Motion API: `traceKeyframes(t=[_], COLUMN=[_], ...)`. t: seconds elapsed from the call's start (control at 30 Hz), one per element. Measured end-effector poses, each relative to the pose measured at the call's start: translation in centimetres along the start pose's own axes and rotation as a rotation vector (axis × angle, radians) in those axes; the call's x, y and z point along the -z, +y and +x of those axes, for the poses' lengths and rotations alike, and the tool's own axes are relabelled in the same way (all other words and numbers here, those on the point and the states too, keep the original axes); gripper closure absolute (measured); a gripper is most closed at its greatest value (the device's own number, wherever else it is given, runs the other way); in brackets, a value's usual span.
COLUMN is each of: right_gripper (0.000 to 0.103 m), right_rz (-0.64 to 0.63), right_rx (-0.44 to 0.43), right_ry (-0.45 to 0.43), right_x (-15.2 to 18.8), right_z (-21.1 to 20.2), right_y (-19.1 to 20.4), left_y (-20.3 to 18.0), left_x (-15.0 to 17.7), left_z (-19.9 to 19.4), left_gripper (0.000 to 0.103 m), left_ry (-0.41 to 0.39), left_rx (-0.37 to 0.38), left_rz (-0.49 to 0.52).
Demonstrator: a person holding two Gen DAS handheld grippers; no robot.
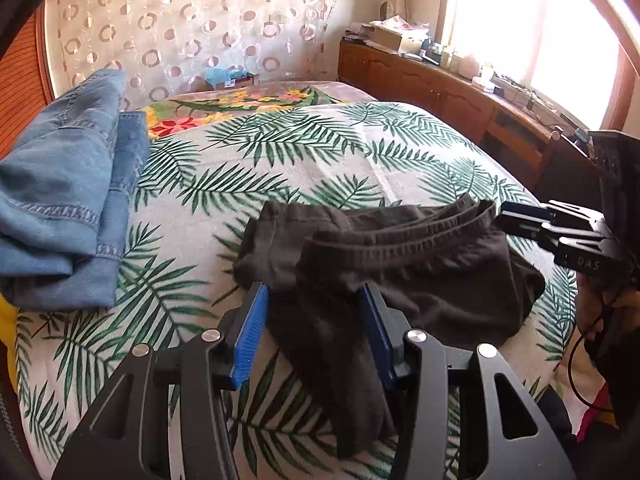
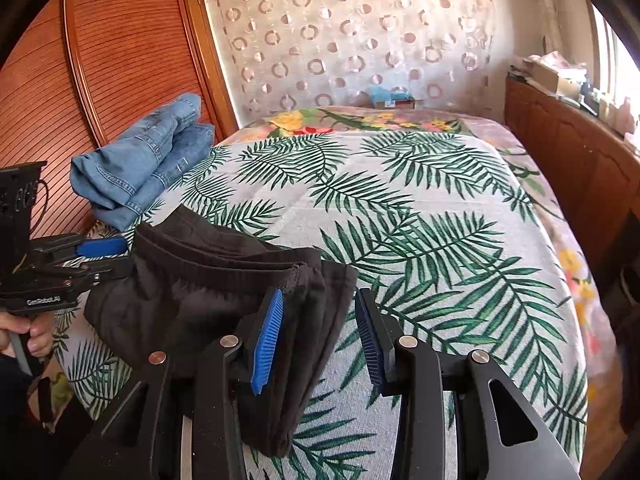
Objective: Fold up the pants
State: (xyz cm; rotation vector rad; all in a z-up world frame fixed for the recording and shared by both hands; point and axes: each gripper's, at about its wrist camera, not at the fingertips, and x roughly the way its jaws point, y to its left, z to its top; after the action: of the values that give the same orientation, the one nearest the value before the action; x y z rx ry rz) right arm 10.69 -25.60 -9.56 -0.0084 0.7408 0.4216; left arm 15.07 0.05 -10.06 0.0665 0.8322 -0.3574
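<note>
Both the left hand-held gripper [image 1: 312,332] and right hand-held gripper [image 2: 320,336] stand released, straddling opposite ends of the dark pants [image 1: 420,264] at frame centre.

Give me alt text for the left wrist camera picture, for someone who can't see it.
Open left gripper straddles folded dark pants lying on a palm-leaf bedspread, with the right gripper at their far right edge. Folded blue jeans lie at left.

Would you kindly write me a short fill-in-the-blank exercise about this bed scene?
1. The dark pants lie on a bedspread printed with green ____.
2. The folded garment beside them is made of blue ____.
3. Both the left gripper and right gripper are ____.

Missing words: leaves; denim; open
</note>
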Motion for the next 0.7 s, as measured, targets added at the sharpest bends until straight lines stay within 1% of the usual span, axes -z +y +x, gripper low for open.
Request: traceKeyframes(t=[0.07,0.13,0.33,0.43,0.47,0.5,0.53,0.57,0.6,0.63,0.7], right_gripper=[0.064,0.064,0.064,0.064,0.065,0.075,0.078,0.084,0.094,0.095,0.095], right_rz=[-0.004,-0.004,-0.020,-0.035,-0.038,-0.044,-0.051,-0.059,-0.060,-0.059,-0.059], right_rx=[0.002,-0.029,-0.056,-0.071,-0.073,-0.073,-0.067,-0.065,-0.076,-0.092,-0.092], right_ry=[-0.004,-0.003,-0.006,0.013,0.025,0.040,0.055,0.063,0.065,0.060,0.034], right_x=[-0.1,-0.3,-0.9,-1.1,-1.2,-1.3,-1.5,-1.8,-2.0,-2.2,-2.9], right_z=[-0.1,-0.1,0.3,1.1,1.4,1.9,2.4,2.7,2.9,2.9,2.3], right_y=[0.1,0.3,0.4,0.5,0.5,0.6,0.7,0.7,0.7,0.6,0.7], left_y=[0.0,0.0,0.1,0.1,0.1,0.1,0.0,-0.1,-0.1,-0.2,0.0], left_x=[-0.4,-0.7,-1.3,-1.4,-1.4,-1.4,-1.4,-1.4,-1.4,-1.4,-1.5], left_z=[0.3,0.7,1.8,2.1,2.2,2.3,2.3,2.2,2.0,1.8,1.0], left_gripper=[0.054,0.054,0.055,0.062,0.067,0.071,0.073,0.077,0.083,0.085,0.086], left_ry=[0.003,0.009,0.014,0.015,0.016,0.019,0.019,0.013,0.006,-0.002,-0.030], left_rx=[0.028,0.050,0.047,0.053,0.054,0.055,0.054,0.052,0.054,0.062,0.062], left_rz=[-0.001,0.000,0.016,0.024,0.026,0.026,0.030,0.036,0.040,0.039,0.026])
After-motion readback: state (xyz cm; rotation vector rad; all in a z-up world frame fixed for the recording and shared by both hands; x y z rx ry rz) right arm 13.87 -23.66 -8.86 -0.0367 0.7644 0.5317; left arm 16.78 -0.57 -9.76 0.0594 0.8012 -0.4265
